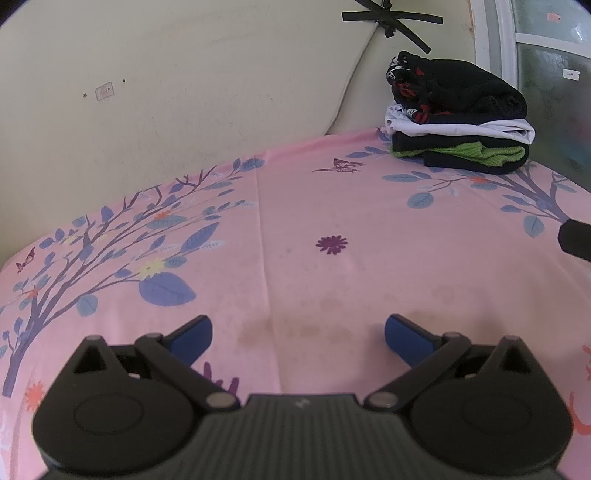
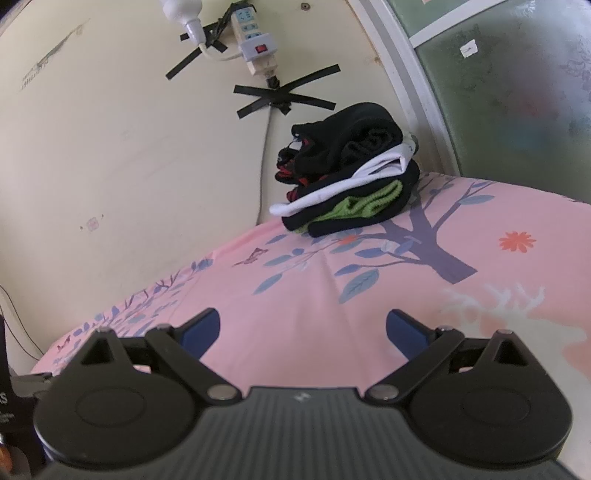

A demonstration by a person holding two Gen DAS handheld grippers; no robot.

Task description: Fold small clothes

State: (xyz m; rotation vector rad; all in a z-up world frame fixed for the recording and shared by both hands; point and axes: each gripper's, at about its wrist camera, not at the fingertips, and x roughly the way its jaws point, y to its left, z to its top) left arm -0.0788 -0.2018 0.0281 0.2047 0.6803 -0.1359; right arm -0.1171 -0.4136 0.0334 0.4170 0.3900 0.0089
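- The left gripper (image 1: 298, 338) hovers over the pink sheet (image 1: 295, 266), its matte black linkage arms spread and its two blue-padded fingers (image 1: 194, 338) released wide apart with nothing between them.
- The sheet is a smooth, thin cotton-looking cloth printed with purple branching trees, blue oval leaves, a purple daisy and small butterflies; a straight crease runs down its middle, and faint brownish blotches mark the part nearest the left gripper.
- At the sheet's far right corner, against the wall, sits the stack of folded clothes (image 1: 458, 118), well apart from both grippers.
- From the bottom up, the stack shows a black garment with a ribbed bright green band, a smooth white layer, and a rumpled black knit piece with red and white patterning bulging on top.
- The cream wall (image 1: 166, 74) behind is scuffed and matte, with crossed strips of black tape (image 1: 391, 18).
- In the right wrist view, the right gripper (image 2: 303, 332) is likewise spread open and empty above the sheet, pointing toward the same stack (image 2: 347, 177).
- A white power strip (image 2: 255, 40) with a red switch is taped to the wall above the stack.
- At the right, a white-framed window of frosted glass (image 2: 517, 92) borders the bed.
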